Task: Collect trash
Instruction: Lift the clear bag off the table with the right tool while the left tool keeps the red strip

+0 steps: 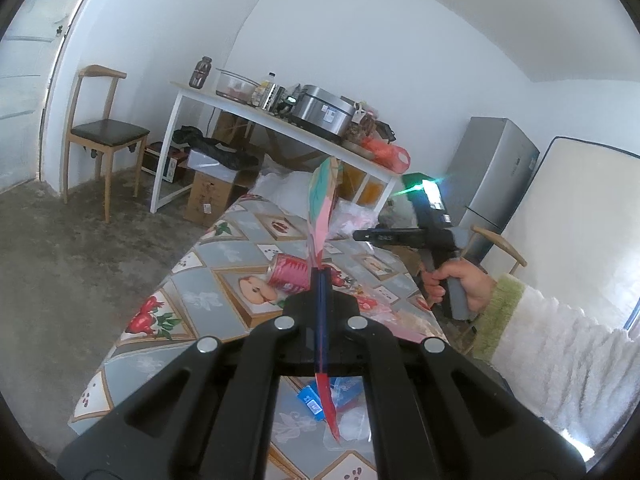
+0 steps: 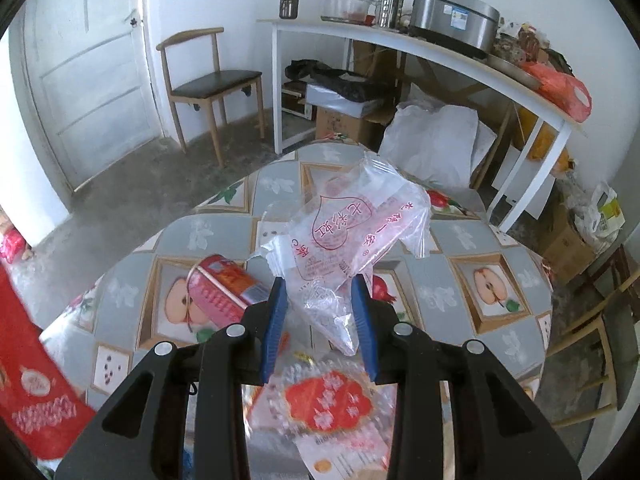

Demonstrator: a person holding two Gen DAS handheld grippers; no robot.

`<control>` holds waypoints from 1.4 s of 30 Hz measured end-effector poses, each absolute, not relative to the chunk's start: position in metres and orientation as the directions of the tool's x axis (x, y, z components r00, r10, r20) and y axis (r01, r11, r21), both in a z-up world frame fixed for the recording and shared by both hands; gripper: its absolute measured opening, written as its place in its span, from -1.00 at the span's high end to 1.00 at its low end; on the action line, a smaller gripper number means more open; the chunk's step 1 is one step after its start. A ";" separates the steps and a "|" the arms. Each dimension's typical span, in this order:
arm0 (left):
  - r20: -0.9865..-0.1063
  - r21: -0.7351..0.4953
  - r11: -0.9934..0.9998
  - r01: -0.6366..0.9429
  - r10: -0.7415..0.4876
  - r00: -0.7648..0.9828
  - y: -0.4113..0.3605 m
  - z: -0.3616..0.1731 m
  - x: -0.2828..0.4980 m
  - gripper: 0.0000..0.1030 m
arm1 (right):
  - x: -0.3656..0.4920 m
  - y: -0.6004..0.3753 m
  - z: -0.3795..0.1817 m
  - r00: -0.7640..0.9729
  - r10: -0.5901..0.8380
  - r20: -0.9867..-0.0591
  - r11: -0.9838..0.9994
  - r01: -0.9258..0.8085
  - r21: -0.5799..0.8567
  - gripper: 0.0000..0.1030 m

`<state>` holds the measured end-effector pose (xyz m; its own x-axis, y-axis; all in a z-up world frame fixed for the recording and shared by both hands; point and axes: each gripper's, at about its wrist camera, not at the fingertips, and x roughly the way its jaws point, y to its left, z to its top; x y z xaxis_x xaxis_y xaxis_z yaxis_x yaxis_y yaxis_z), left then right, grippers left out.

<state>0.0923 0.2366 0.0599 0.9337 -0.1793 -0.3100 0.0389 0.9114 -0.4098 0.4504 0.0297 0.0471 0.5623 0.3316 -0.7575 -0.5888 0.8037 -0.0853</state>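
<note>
Over the fruit-print table (image 2: 460, 240), the right gripper (image 2: 320, 300) clamps a clear printed bag (image 2: 344, 224) sticking up and forward beyond its fingers, clear of the cloth, while the left gripper (image 1: 321, 276), pressed together, pinches an upright pink wrapper (image 1: 320, 208).

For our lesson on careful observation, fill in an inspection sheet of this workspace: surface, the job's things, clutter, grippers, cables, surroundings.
Surface: table under a fruit-print cloth.
Job's things: clear printed plastic bag lifted off the cloth; flat pink and red bag; red can lying on its side; red-printed clear wrapper and blue packet on the cloth.
Clutter: nothing seen beyond the trash.
Grippers: left gripper shut on the flat pink and red bag; right gripper holds the clear bag's lower end.
Cables: nothing seen.
Surroundings: white side table with cookware, wooden chair, door, fridge.
</note>
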 end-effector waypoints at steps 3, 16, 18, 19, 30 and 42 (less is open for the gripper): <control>-0.313 -0.407 0.913 0.025 -0.165 0.935 0.242 0.061 0.089 1.00 | 0.474 0.052 0.035 0.555 0.284 -0.782 0.817 -0.567 -0.106 0.37; -0.345 -0.410 0.911 -0.044 -0.110 0.932 0.269 0.053 0.092 1.00 | 0.514 0.101 -0.025 0.421 0.168 -0.891 0.808 -0.577 -0.120 0.37; -0.346 -0.415 0.908 -0.051 -0.106 0.932 0.272 0.052 0.093 1.00 | 0.500 0.100 -0.022 0.395 0.183 -0.900 0.790 -0.604 -0.105 0.37; -0.348 -0.417 0.907 -0.054 -0.105 0.932 0.274 0.051 0.093 1.00 | 0.492 0.100 -0.021 0.378 0.189 -0.907 0.777 -0.622 -0.097 0.37; -0.366 -0.440 0.893 -0.093 -0.084 0.927 0.283 0.043 0.098 1.00 | 0.443 0.097 0.004 0.321 0.244 -0.915 0.719 -0.693 -0.052 0.37; -0.475 -0.460 0.866 -0.194 -0.056 0.878 0.301 0.004 0.113 1.00 | 0.426 0.121 0.006 0.305 0.288 -0.908 0.680 -0.732 -0.030 0.37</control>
